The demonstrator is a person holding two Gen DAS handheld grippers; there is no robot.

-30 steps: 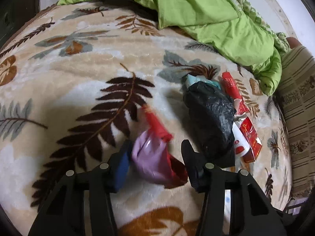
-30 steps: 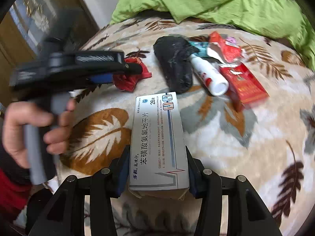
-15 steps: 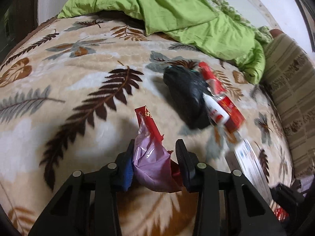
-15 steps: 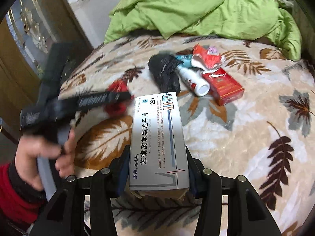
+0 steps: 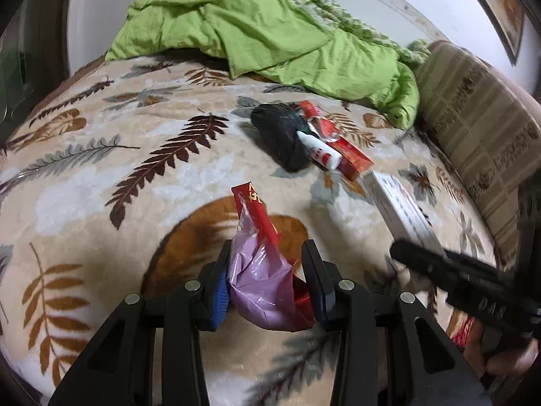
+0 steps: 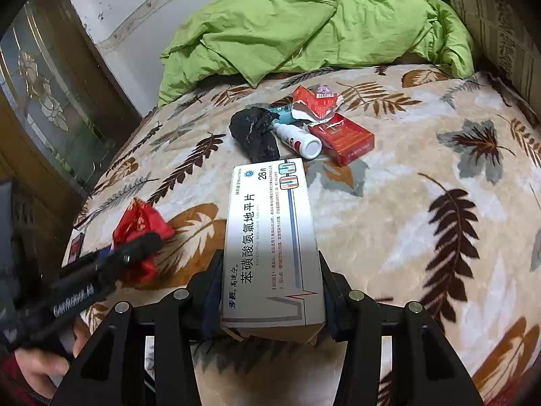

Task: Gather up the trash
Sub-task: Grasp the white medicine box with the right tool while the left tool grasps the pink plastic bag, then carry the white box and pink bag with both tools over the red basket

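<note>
My left gripper (image 5: 268, 253) is shut on a crumpled purple and red wrapper (image 5: 262, 277) and holds it above the leaf-patterned blanket (image 5: 101, 176). It shows in the right wrist view as a red bundle (image 6: 140, 223). My right gripper (image 6: 270, 264) is shut on a white medicine box (image 6: 272, 237), also seen at the right of the left wrist view (image 5: 402, 213). Further back lie a black bag (image 6: 253, 133), a white bottle (image 6: 299, 140), a red carton (image 6: 343, 138) and a torn red wrapper (image 6: 314, 101).
A green quilt (image 5: 270, 34) is heaped at the back of the bed. A striped cushion (image 5: 480, 128) runs along the right side. A wooden door with glass (image 6: 44, 101) stands to the left of the bed.
Both grippers have pulled back and up from the trash pile with their loads. The wrapper is lifted off the blanket. The pile now looks smaller and farther away.
</note>
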